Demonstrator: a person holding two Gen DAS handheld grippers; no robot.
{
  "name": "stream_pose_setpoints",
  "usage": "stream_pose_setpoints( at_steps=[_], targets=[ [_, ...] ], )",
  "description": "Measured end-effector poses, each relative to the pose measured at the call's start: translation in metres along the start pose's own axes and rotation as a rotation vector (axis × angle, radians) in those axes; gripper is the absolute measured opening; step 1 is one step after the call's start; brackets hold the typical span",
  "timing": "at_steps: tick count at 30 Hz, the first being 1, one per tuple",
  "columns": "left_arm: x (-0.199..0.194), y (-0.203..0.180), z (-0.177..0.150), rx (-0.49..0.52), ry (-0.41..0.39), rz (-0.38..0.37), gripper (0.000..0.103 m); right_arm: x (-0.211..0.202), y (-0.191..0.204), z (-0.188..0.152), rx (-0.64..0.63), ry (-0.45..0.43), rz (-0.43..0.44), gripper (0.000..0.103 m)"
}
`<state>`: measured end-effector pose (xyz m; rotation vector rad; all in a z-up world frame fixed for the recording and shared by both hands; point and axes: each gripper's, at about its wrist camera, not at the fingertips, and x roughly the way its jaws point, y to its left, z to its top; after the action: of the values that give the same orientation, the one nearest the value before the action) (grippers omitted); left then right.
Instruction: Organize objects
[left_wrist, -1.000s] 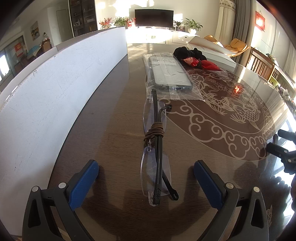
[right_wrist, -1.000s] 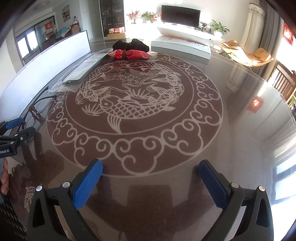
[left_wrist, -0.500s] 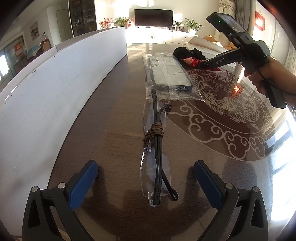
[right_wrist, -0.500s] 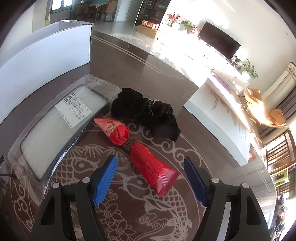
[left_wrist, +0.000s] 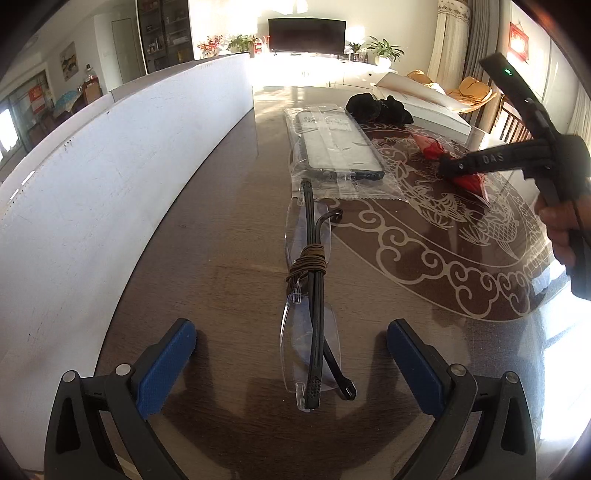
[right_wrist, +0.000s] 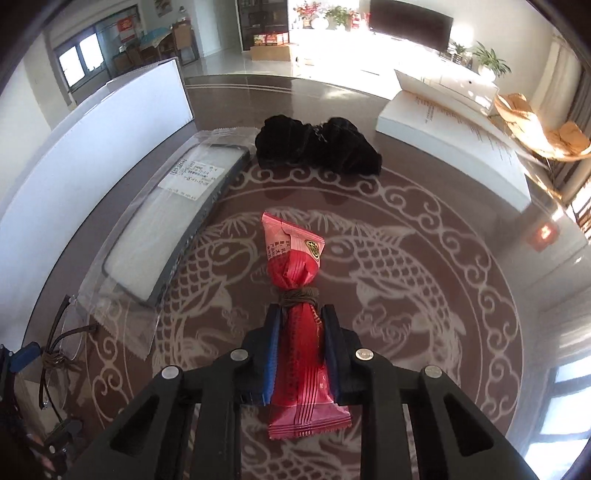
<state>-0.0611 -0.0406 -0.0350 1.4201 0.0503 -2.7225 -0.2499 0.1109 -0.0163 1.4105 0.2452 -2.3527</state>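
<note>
Risk first: the right gripper (right_wrist: 300, 343) pinches only the near half of the red snack packet (right_wrist: 297, 295), below its string tie, so the slick wrapper could slide out or crush on the lift. Jaws clamped tight on it, packet over the fish pattern at the table's (right_wrist: 461, 332) centre, black cloth (right_wrist: 317, 144) at twelve o'clock. The left gripper (left_wrist: 291, 354) stands wide, holding nothing, glasses (left_wrist: 310, 295) between its fingers.
</note>
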Motion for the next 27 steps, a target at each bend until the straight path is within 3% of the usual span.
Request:
stream_pose_setpoints(
  at_steps=[3, 7, 11, 12, 14, 15, 16, 23, 24, 27],
  targets=[
    [0.000, 0.000, 0.000, 0.000, 0.000, 0.000, 0.103, -0.032, -0.007, -0.054, 0.076, -0.042, -0.020, 0.023],
    [-0.001, 0.000, -0.001, 0.000, 0.000, 0.000, 0.103, -0.075, 0.000, -0.130, 0.084, -0.099, -0.090, 0.023],
    [-0.001, 0.000, -0.001, 0.000, 0.000, 0.000, 0.103, -0.093, 0.013, -0.174, 0.057, -0.151, -0.142, 0.024],
    [-0.001, 0.000, -0.001, 0.000, 0.000, 0.000, 0.103, -0.094, 0.014, -0.177, 0.063, -0.159, -0.146, 0.028],
    [0.000, 0.000, -0.001, 0.001, 0.000, 0.000, 0.103, -0.092, 0.013, -0.179, 0.085, -0.170, -0.151, 0.046],
    [0.000, 0.000, -0.001, 0.000, 0.000, 0.000, 0.103, -0.090, 0.013, -0.178, 0.094, -0.168, -0.147, 0.063],
    [-0.001, 0.000, -0.001, 0.000, -0.001, 0.000, 0.103, -0.087, 0.010, -0.175, 0.102, -0.161, -0.142, 0.070],
    [0.000, 0.000, 0.000, 0.000, -0.001, -0.001, 0.103, -0.079, 0.013, -0.173, 0.086, -0.135, -0.126, 0.094],
    [0.000, 0.000, -0.001, 0.000, -0.001, -0.001, 0.103, -0.078, 0.013, -0.174, 0.086, -0.125, -0.122, 0.103],
    [0.000, 0.000, -0.001, 0.000, -0.001, -0.001, 0.103, -0.076, 0.014, -0.174, 0.085, -0.119, -0.124, 0.103]
  ],
)
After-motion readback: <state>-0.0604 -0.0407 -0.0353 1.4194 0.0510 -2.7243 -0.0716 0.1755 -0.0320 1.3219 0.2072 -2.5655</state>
